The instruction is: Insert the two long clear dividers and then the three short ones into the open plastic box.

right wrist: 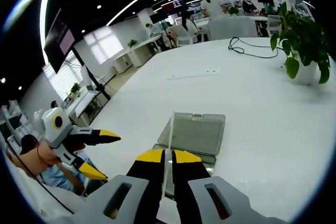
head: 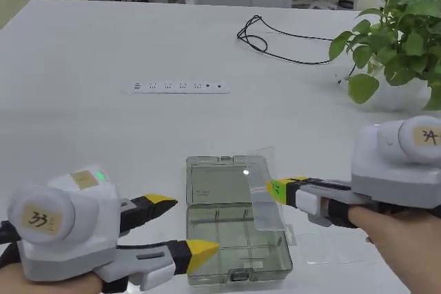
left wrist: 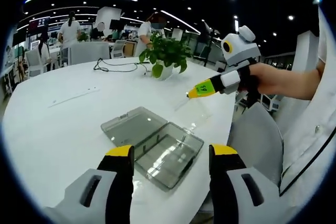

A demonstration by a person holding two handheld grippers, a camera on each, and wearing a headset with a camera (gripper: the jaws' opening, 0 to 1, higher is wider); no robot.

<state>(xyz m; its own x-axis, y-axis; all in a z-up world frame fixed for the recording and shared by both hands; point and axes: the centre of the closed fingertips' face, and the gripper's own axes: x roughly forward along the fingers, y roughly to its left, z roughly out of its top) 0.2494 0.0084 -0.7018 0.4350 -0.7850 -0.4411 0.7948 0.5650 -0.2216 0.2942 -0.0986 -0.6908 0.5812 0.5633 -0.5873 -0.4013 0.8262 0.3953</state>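
We see the open plastic box lying on the white table, its base toward us and its lid folded flat on the far side. The right claw reaches in from the right of the box, its yellow tips closed tight on a clear divider. The divider hangs tilted above the right part of the box, over the seam between lid and base. In the right gripper view the same claw pinches the divider edge-on, and the thin sheet rises from between the jaws toward the box. The left claw hovers just left of the box, near its front corner, with its jaws wide apart and holding nothing. In the left gripper view its two tips frame the box without touching it, and the right claw shows above the box's far right side. We cannot tell whether any divider already sits in the base. Beyond the box, well apart from it, lie a white power strip and a black cable. A potted plant stands far off to the right of the box.
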